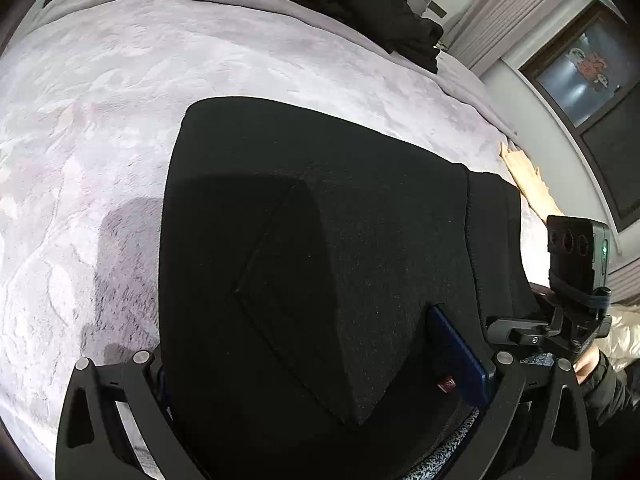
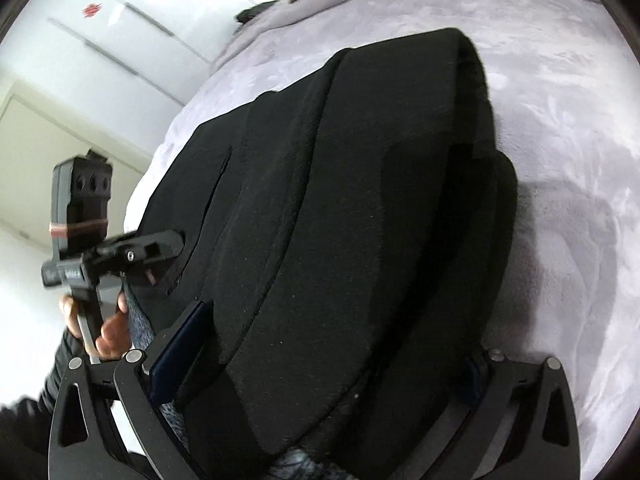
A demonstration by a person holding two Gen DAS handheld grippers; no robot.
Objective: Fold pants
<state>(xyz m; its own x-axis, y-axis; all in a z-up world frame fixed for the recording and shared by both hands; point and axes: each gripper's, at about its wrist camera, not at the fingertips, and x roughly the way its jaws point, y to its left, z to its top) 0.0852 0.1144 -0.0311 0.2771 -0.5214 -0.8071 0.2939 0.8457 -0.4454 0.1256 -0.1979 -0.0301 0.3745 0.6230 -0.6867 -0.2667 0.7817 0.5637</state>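
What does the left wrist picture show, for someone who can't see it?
Thick black fabric pants fill the gap between the left gripper's fingers and stretch over a pale lilac plush blanket. A dark clothes pile lies beyond.

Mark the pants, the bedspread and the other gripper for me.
pants point(image 1: 320, 208), left wrist view, flat top panel.
bedspread point(image 1: 120, 100), left wrist view, bare patch.
right gripper point(image 1: 536, 332), left wrist view, its black body.

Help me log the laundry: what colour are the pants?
Plain black pants, with no pattern visible; clearest in the left wrist view.
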